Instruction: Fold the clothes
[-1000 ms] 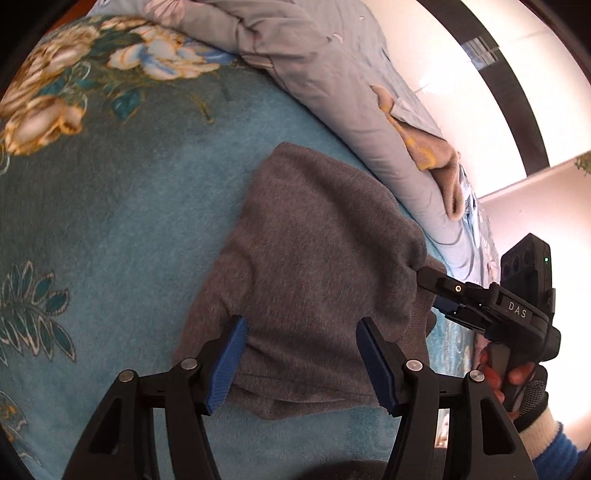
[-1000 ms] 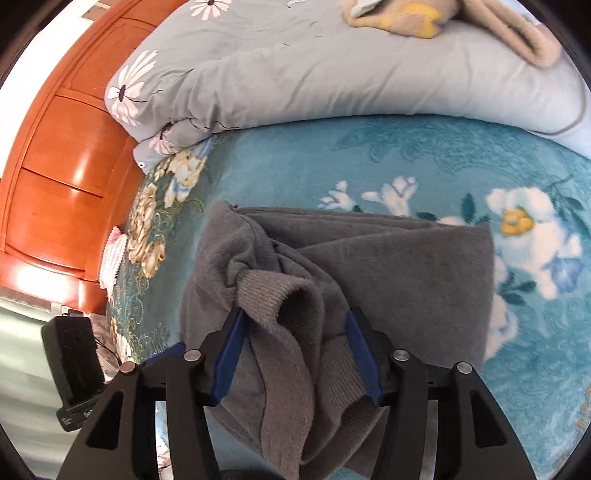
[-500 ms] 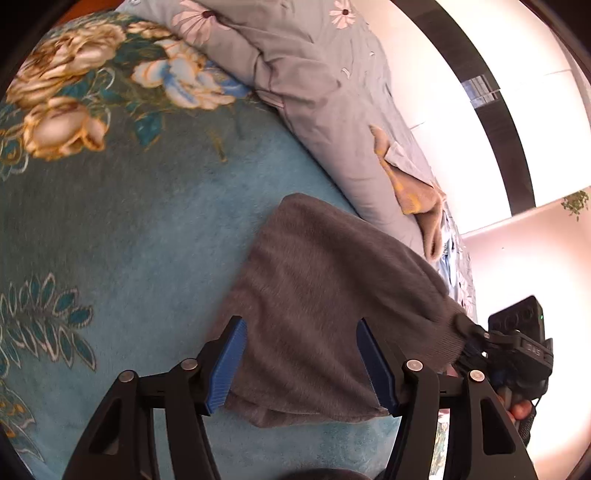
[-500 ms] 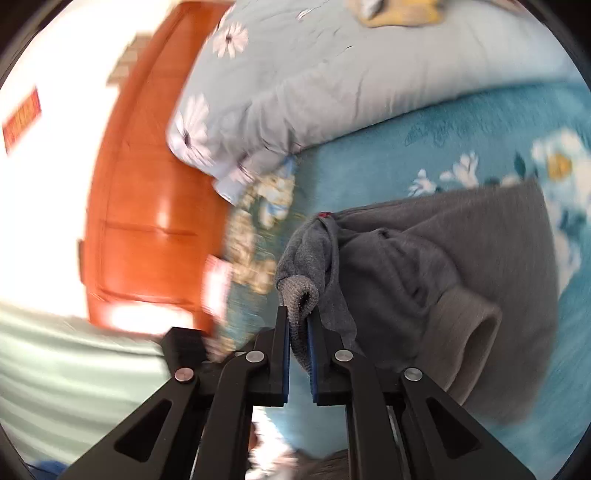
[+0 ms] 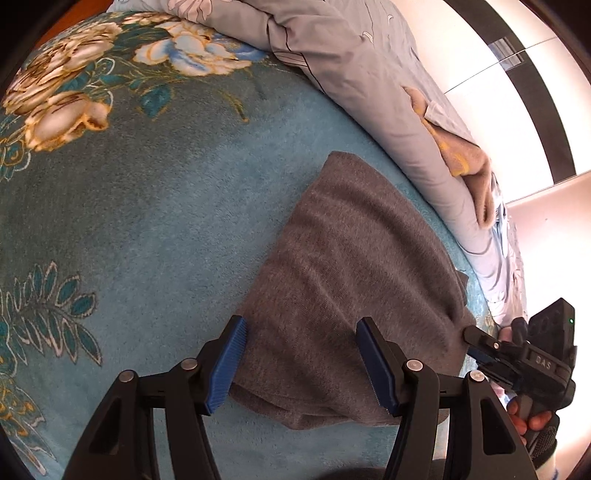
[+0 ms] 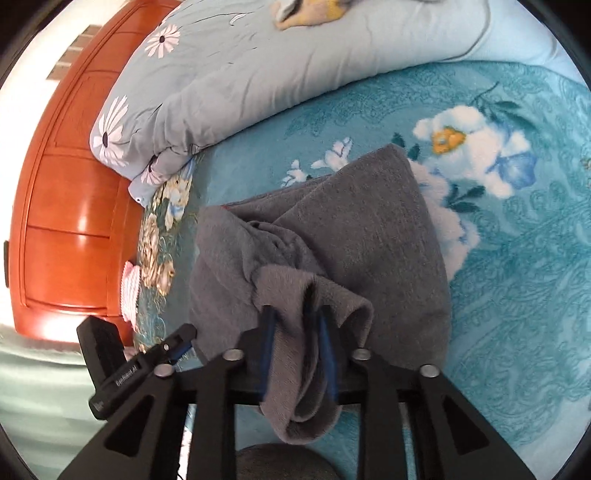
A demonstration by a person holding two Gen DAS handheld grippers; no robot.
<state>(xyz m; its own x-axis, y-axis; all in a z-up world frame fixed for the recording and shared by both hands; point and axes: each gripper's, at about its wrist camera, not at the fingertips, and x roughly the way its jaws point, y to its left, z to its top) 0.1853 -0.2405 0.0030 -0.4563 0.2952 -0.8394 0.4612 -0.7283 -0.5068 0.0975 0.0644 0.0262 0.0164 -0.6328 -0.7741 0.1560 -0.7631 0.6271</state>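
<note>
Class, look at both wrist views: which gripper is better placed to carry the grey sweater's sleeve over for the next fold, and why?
Right. The right gripper already has the sweater sleeve bunched between its fingers, whereas the left gripper is open over the body.

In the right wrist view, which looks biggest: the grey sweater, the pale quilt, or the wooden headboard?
1. Pale quilt, which spans most of the top.
2. Grey sweater, though nearness to the camera may inflate it.
3. Wooden headboard, partly cut off by the frame edge.

My right gripper (image 6: 295, 354) pads blurred, partly buried in the gray sweater (image 6: 354, 236) fold, so grip unclear. Yellow-tan cloth (image 6: 314, 11) cut off at top edge.
</note>
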